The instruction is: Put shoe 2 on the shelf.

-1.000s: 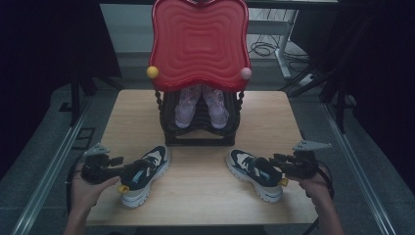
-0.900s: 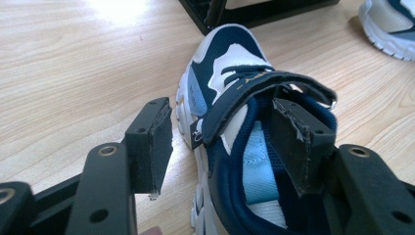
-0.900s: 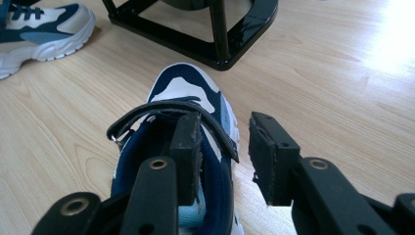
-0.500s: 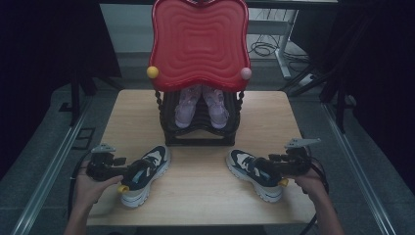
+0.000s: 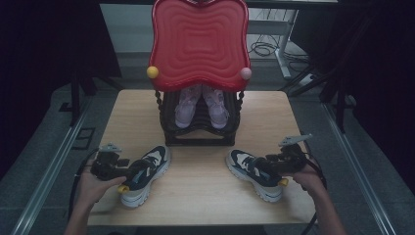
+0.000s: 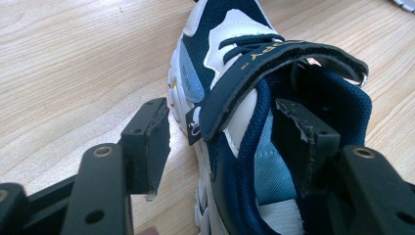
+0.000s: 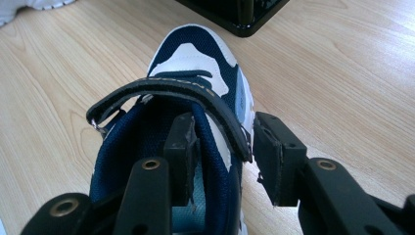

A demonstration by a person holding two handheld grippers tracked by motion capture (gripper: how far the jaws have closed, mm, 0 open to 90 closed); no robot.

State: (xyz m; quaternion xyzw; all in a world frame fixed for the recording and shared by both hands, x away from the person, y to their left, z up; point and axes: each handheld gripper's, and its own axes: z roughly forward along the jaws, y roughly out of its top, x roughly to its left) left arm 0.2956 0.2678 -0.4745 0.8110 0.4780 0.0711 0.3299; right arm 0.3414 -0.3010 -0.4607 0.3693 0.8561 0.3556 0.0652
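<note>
The left gripper [image 6: 222, 147] has one jaw inside the left sneaker [image 6: 235, 98] and one outside its side wall; the jaws stand apart, with a clear gap between the outer pad and the wall. The right gripper [image 7: 225, 156] straddles the side wall of the right sneaker [image 7: 195, 98] the same way; its jaws have just been opening and are not clamped, the outer pad clear of the shoe. Both sneakers rest flat on the table [image 5: 195, 196], toes toward the black rack [image 5: 200, 132], where a pale pair [image 5: 201, 105] sits under a red tray [image 5: 198, 44]. Judging by this, neither sneaker is gripped or lifted yet; closing, lifting and racking both appear left to do.
</note>
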